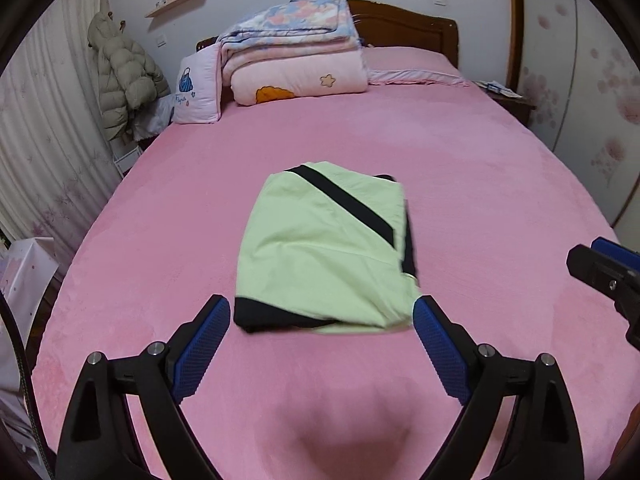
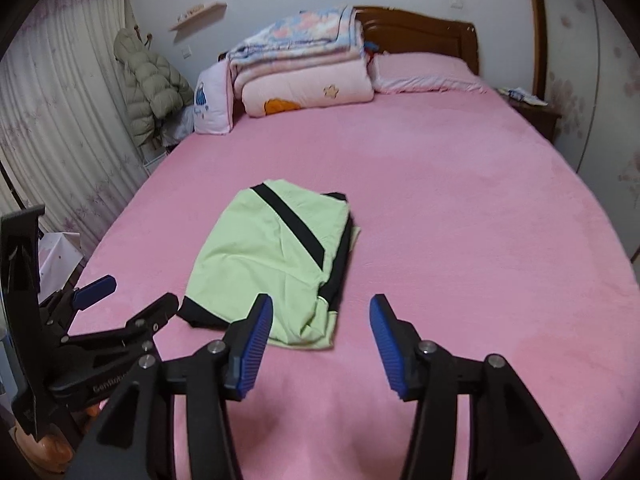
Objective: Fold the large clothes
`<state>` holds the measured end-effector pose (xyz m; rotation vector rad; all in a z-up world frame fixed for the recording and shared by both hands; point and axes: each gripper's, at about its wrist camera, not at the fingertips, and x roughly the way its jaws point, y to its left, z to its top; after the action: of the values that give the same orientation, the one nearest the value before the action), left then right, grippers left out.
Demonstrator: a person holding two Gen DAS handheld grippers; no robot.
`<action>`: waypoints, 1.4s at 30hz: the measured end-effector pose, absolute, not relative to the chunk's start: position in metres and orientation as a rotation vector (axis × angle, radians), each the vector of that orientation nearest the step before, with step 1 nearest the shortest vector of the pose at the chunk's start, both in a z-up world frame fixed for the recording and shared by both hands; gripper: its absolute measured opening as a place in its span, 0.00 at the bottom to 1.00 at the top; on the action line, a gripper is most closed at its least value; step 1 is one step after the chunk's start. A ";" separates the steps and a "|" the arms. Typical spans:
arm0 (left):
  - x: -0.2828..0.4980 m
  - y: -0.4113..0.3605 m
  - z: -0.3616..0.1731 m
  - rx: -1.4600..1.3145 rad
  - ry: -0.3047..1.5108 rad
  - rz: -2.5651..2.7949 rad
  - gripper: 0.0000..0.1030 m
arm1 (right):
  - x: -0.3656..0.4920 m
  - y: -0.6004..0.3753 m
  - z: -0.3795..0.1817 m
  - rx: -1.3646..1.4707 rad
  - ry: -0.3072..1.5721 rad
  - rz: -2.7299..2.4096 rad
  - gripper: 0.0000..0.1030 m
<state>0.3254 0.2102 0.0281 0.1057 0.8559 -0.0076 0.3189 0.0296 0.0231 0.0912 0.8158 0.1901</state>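
The light-green cotton garment with black bands (image 1: 324,248) lies folded mid-bed on the pink plush sheet (image 1: 480,200). Left tongs (image 1: 322,320) and right tongs (image 2: 320,320) hover released at six o'clock; press its loose near hem flat.

Your left gripper (image 1: 322,320) and right gripper (image 2: 321,322): black plastic arms, blue ribbed pads (image 2: 254,350), silver pivot screws, faint white lettering.

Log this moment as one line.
garment: folded, flat on bed | left tongs: open, empty | right tongs: open, empty
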 end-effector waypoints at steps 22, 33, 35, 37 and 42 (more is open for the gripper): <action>0.105 0.110 0.090 0.036 0.769 -0.060 0.90 | 0.098 -0.085 0.074 0.135 0.736 0.108 0.52; 0.051 0.095 0.074 -0.015 0.805 -0.018 0.90 | 0.040 -0.104 0.059 0.146 0.742 0.082 0.59; 0.045 0.092 0.071 -0.013 0.813 -0.019 0.90 | 0.036 -0.104 0.053 0.139 0.754 0.083 0.59; 0.038 0.090 0.069 -0.008 0.821 -0.019 0.90 | 0.033 -0.104 0.048 0.136 0.766 0.080 0.59; 0.026 0.087 0.061 0.006 0.833 -0.007 0.90 | 0.027 -0.107 0.039 0.134 0.788 0.076 0.59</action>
<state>0.0260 0.0871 0.0613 0.0056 0.8334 -0.0069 0.0272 -0.1068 0.0388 0.1337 0.7882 0.0762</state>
